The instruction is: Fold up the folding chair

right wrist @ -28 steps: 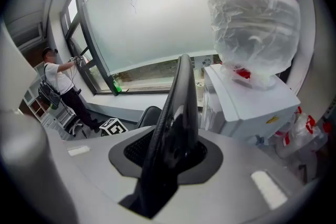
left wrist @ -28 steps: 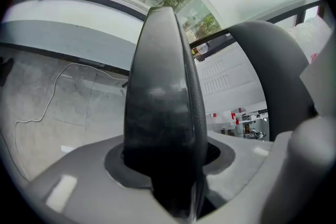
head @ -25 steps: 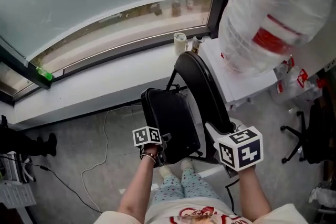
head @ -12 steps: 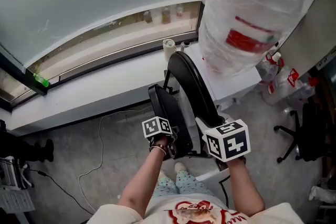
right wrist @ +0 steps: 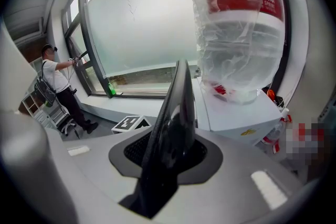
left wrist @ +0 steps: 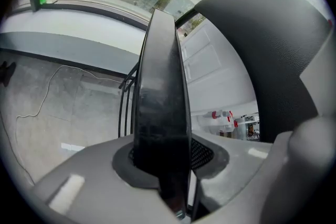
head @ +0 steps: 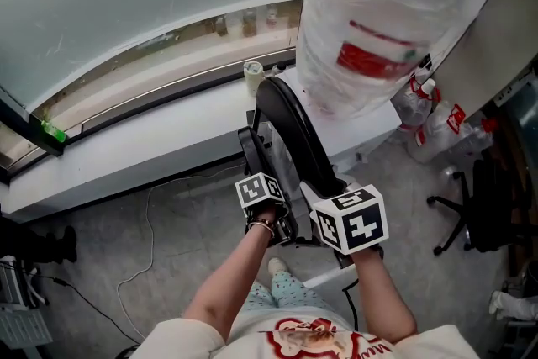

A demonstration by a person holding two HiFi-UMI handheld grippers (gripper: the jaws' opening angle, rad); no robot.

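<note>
The black folding chair stands by the window, its seat (head: 262, 168) swung up close against the curved backrest (head: 290, 126). My left gripper (head: 277, 219) is shut on the seat's front edge; in the left gripper view the seat edge (left wrist: 160, 113) rises straight out of the closed jaws of the left gripper (left wrist: 163, 165), with the backrest (left wrist: 262, 44) looming at the right. My right gripper (head: 318, 197) is shut on the backrest's top rim. In the right gripper view the backrest rim (right wrist: 176, 113) stands clamped in the right gripper (right wrist: 168, 160).
A white cabinet (head: 370, 130) just right of the chair carries a large plastic-wrapped water bottle (head: 378, 21). A windowsill (head: 143, 139) runs behind, a cable (head: 150, 210) lies on the floor at the left, and an office chair (head: 479, 206) stands at the right. A person (right wrist: 58, 84) stands by the far window.
The seat has swung up toward the backrest, and my left gripper has moved up and right with it. The right gripper has stayed on the backrest rim.
</note>
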